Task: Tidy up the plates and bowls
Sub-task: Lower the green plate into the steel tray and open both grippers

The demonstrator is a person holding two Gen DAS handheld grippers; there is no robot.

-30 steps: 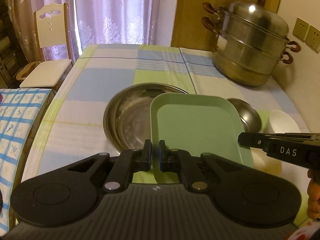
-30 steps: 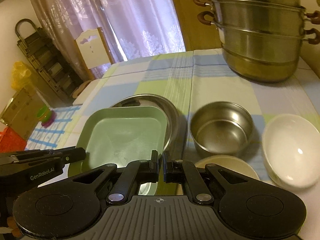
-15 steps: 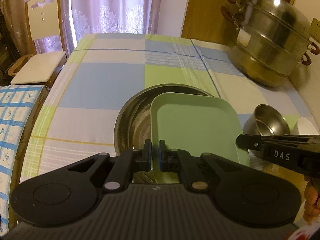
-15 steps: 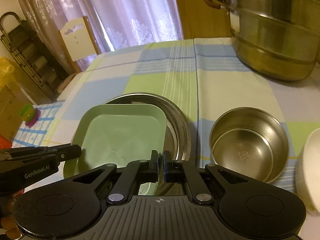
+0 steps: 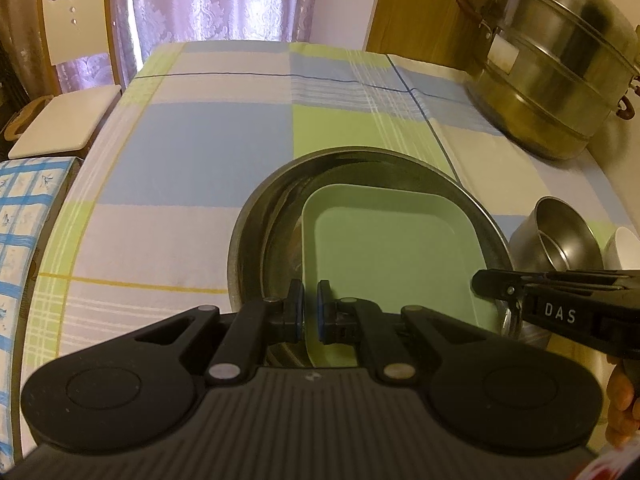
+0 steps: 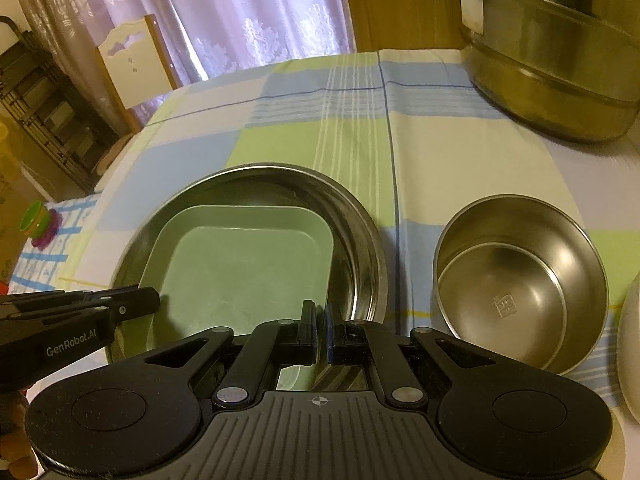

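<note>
Black left claw [image 5: 309, 310], blue pads, silver rivets.

Green plate [image 6: 244, 276]: near rim hidden behind both gripper bodies; white bowl [image 6: 630, 344]: cut by right frame edge; steamer pot [image 6: 552, 52]: top cropped, blurred.

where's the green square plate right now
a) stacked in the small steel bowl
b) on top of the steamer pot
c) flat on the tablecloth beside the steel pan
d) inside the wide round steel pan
d: the green square plate sits within the rim of the wide round steel pan, with the left claw and the right claw each pinching one of its near edges.
</note>
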